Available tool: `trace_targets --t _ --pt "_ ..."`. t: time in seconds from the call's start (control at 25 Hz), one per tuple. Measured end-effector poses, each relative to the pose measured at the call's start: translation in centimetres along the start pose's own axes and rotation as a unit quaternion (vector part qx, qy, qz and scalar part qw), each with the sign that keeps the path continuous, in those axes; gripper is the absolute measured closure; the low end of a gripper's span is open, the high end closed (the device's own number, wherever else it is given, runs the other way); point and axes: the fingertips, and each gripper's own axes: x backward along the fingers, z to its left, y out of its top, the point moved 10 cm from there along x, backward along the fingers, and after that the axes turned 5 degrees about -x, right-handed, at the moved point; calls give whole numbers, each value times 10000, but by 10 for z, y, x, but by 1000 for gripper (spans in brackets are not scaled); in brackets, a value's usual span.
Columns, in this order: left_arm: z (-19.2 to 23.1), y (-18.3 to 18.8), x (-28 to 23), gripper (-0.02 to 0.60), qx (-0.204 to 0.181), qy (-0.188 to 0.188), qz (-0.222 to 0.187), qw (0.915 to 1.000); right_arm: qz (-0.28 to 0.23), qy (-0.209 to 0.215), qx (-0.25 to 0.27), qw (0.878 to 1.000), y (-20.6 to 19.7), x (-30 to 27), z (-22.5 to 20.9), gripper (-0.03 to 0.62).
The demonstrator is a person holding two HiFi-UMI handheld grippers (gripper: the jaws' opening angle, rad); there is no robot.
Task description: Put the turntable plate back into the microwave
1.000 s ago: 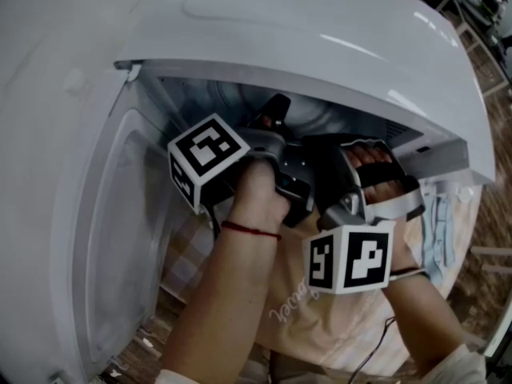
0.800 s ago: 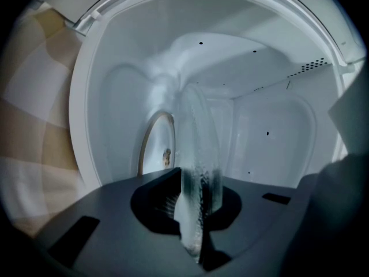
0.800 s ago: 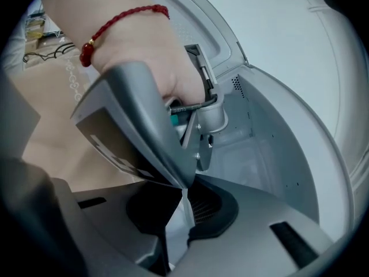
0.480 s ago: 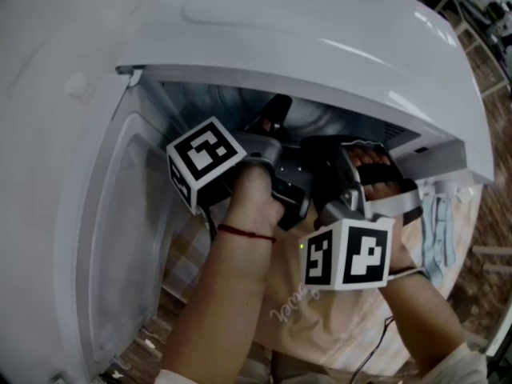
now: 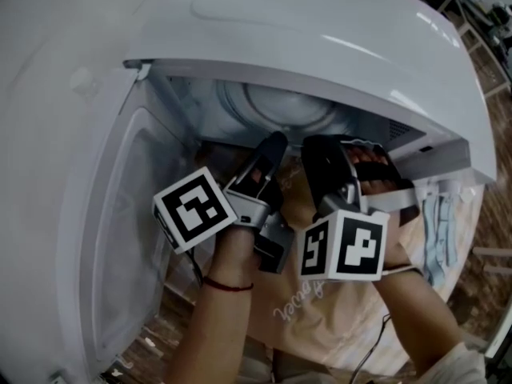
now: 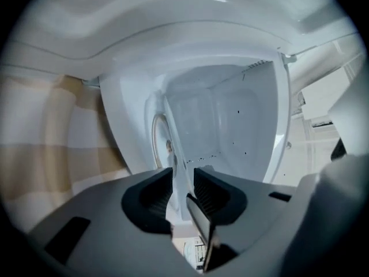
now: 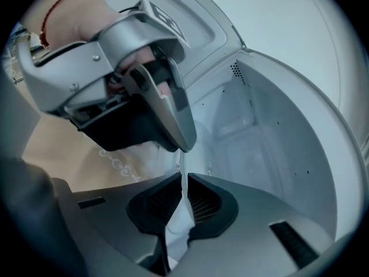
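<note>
The clear glass turntable plate (image 5: 280, 109) is inside the white microwave's cavity (image 6: 230, 120), with its near rim toward me. My right gripper (image 5: 322, 157) reaches into the opening and is shut on that rim; in the right gripper view the thin glass edge (image 7: 183, 184) is pinched between the dark pads. My left gripper (image 5: 274, 144) is at the mouth of the cavity and its jaws are opening. In the left gripper view the plate's rim (image 6: 173, 149) still runs through the gap, but the pads stand off it.
The microwave door (image 5: 120, 230) hangs open at the left. The oven's white top (image 5: 304, 30) overhangs the opening. A checked cloth (image 6: 52, 126) lies under the oven. The person's beige apron (image 5: 320, 318) is close in front. The left gripper's body (image 7: 115, 68) sits right beside the right one.
The left gripper has let go of the plate's rim and drawn back out of the cavity toward me, uncovering the plate. The right gripper has stayed where it was.
</note>
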Motion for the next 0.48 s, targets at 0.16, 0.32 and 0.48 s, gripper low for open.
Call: trace_targets --t 0.16,0.32,0.48 --pt "5 0 11 480 -96 65 117 9999 25 22 -59 10000 0 -4 -3 543" --pt "6 3 14 479 -189 196 122 9996 -5 90 37 10000 -1 -9 3 543" --pt "13 10 5 479 -47 410 28 9991 -63 105 78 9999 -6 -10 6 543"
